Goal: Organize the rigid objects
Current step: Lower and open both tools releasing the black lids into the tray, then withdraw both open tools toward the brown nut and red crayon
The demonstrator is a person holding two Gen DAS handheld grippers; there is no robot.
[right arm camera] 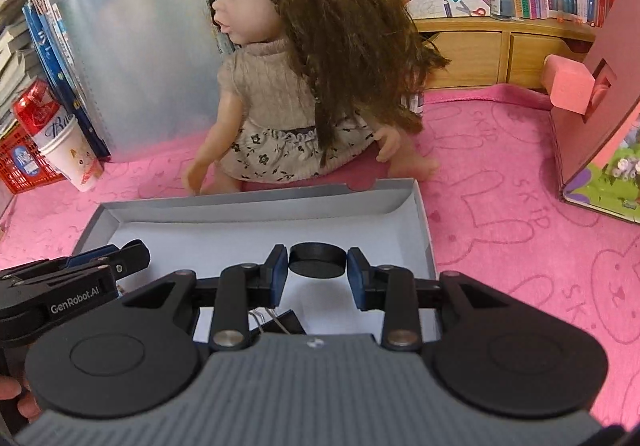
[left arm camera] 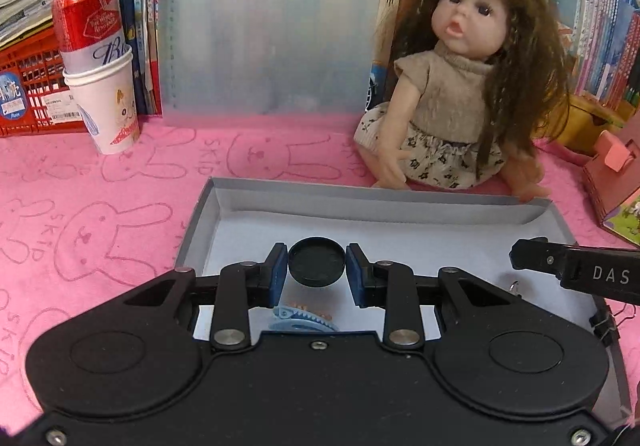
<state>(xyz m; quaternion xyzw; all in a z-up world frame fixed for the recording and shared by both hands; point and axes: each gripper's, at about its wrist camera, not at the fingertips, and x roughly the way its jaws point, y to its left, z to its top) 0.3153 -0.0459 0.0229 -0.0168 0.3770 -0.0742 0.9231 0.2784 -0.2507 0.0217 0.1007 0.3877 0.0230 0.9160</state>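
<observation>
The left gripper (left arm camera: 317,264) was clamped on a black round lid (left arm camera: 317,261), its blue pads (left arm camera: 280,274) pressing the lid's left and right edges. The lid sat tilted, hollow side facing the camera, held above the white floor of an open grey box (left arm camera: 400,202). A blue toothed clip (left arm camera: 304,320) lay in the box below and behind the fingertips, partly hidden by the gripper body.

The right gripper (right arm camera: 317,265) was clamped on a black disc (right arm camera: 317,260), one pad (right arm camera: 280,274) against each side. The disc was held nearly level above the box (right arm camera: 424,222) floor, toward the right wall. A black binder clip (right arm camera: 280,322) lay in the box beneath that gripper, mostly hidden.

Both grippers stood side by side over the box; each showed at the edge of the other's view.

The box lay on a pink tabletop (left arm camera: 100,206) with rabbit outlines. A doll (left arm camera: 464,86) sat just behind the far wall, one hand at the rim. A red can (left arm camera: 88,14) stood in a paper cup (left arm camera: 108,106) at far left, well apart from the box.
</observation>
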